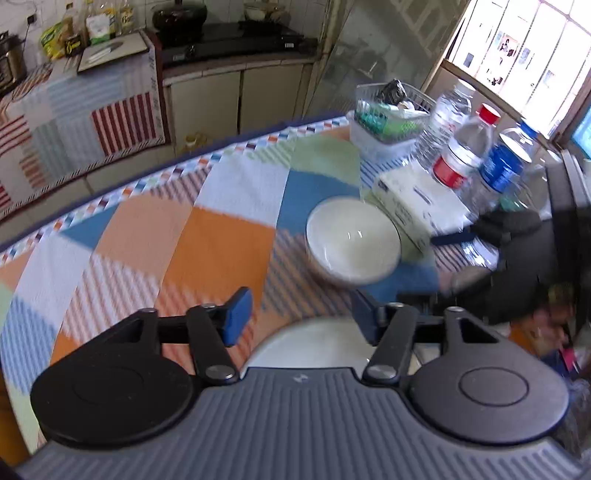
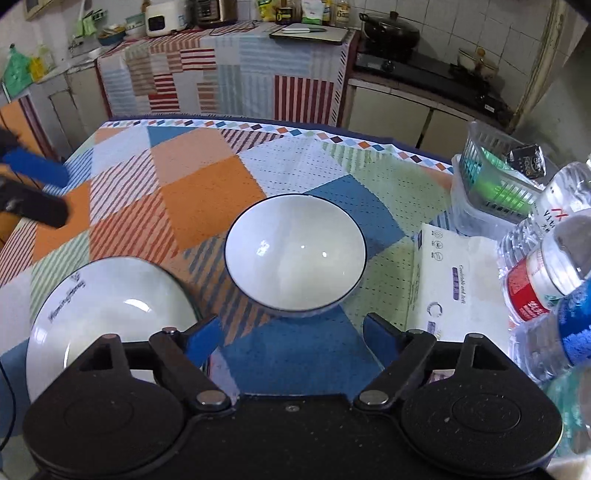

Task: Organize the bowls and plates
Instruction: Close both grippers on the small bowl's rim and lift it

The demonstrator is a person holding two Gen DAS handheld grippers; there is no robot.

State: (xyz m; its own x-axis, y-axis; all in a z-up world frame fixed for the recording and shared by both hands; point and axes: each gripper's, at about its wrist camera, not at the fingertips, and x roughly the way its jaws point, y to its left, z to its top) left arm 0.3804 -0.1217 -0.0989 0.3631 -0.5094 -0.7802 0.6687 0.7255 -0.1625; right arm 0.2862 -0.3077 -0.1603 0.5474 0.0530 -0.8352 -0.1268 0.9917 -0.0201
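Fingers (image 2: 201, 341) of the right gripper (image 2: 291, 339) are seen nearest in the right wrist view, spread wide with nothing between them, hanging above a blue patch of the patchwork cloth (image 2: 207, 192) that covers the tabletop. A white plate (image 2: 107, 295) with a dark line of lettering is laid just beside the left finger, partly hidden under the gripper body. A white bowl (image 2: 295, 254) with a thin dark rim is set upright just beyond the fingertips, apart from the plate. A pale tissue pack (image 2: 454, 280) is laid to the right of the bowl, with clear water bottles (image 2: 535, 284) crowded at the right edge. A plastic basket (image 2: 491, 173) is placed farther back on the cloth.

In the left wrist view, blurred, the left gripper (image 1: 301, 321) is seen with blue-padded fingers (image 1: 236, 317) spread apart and empty. The plate (image 1: 314, 343) is glimpsed directly below and between them, untouched. The bowl (image 1: 352, 245) is seen farther on, beside the tissue pack (image 1: 417, 206) and the bottles (image 1: 465, 151), with the right gripper (image 1: 491, 236) reaching in from the right. A stove (image 1: 236, 40) and a pot (image 1: 179, 14) are seen on the far counter.
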